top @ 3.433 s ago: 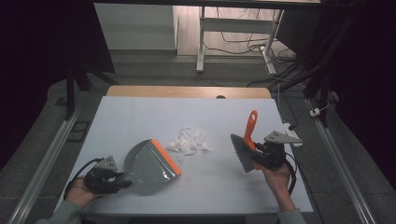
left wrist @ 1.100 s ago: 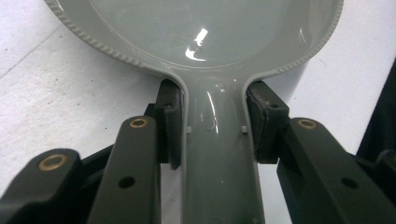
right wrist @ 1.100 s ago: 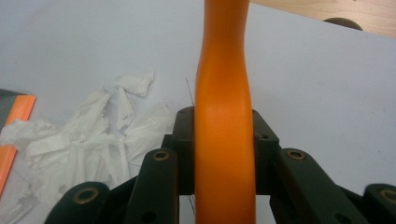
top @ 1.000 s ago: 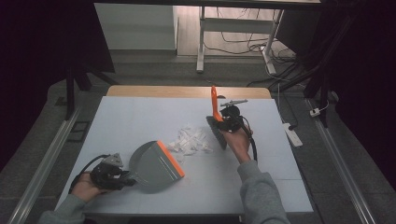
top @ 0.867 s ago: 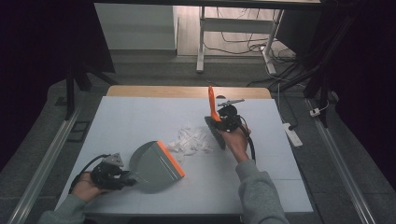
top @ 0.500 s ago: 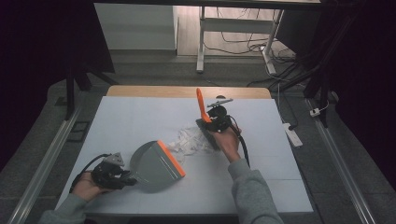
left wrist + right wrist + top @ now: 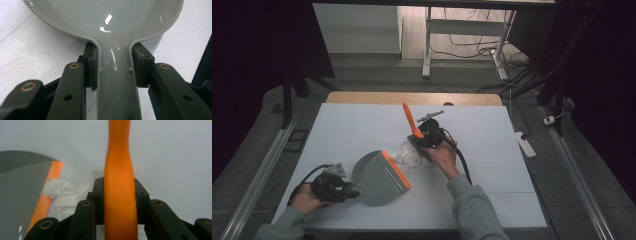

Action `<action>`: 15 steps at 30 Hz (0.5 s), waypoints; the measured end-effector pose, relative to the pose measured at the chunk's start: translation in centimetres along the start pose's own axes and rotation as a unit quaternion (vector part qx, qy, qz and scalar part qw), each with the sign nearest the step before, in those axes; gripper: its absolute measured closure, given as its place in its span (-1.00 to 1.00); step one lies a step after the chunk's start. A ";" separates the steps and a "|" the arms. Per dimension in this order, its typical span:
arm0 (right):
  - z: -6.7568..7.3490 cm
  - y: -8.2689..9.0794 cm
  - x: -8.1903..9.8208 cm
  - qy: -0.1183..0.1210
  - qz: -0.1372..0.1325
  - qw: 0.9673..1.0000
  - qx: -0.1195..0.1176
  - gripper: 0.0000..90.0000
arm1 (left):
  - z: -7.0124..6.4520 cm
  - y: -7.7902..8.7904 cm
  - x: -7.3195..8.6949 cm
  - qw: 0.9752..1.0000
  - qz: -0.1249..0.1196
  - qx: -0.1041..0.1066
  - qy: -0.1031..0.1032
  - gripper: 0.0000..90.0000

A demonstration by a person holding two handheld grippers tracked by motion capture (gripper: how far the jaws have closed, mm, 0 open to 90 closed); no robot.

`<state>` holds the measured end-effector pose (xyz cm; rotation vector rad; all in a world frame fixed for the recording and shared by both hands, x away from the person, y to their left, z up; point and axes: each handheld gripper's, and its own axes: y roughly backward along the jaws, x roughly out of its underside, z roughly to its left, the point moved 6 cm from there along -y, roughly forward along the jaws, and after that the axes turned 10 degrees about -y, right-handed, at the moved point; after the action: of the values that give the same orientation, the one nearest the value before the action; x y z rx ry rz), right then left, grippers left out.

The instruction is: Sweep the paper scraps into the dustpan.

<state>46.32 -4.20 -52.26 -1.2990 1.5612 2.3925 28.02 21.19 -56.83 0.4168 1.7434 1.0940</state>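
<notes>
Now the left gripper [image 7: 343, 188] pinches the dustpan [image 7: 379, 177] by its handle. Right gripper [image 7: 428, 137] clamps the orange-handled brush [image 7: 412, 121], its bristles seemingly on the crumpled paper [image 7: 409, 154] at the pan's two o'clock.

Table [image 7: 362, 125]: holds everything, with floor beyond its far edge.
Dustpan [image 7: 379, 177]: near-left on the table, lip facing right and away.
Left gripper [image 7: 329, 186]: left of the dustpan, jaws on either side of its handle [image 7: 117, 82].
Crumpled paper [image 7: 409, 154]: centre, just beyond the lip.
Brush [image 7: 412, 122]: right of the paper, handle rising.
Right gripper [image 7: 429, 137]: clamped around the brush handle.
</notes>
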 end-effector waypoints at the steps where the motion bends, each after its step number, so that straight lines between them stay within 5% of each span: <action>1: 0.3 0.0 0.1 0.004 0.001 1.000 -0.003 0.57 | 0.0 0.0 0.0 1.000 0.000 0.000 0.000 0.36; 9: 3.1 0.0 0.6 0.032 0.005 0.999 -0.039 0.57 | 0.0 0.0 0.0 1.000 0.000 0.000 0.000 0.36; 15: 4.3 0.2 0.7 0.031 0.004 0.997 -0.069 0.57 | 0.0 0.0 0.0 1.000 0.000 0.000 0.000 0.36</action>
<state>43.04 -1.34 -51.82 -1.4054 1.4407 2.5286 28.04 21.17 -56.82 0.4171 1.7439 1.0941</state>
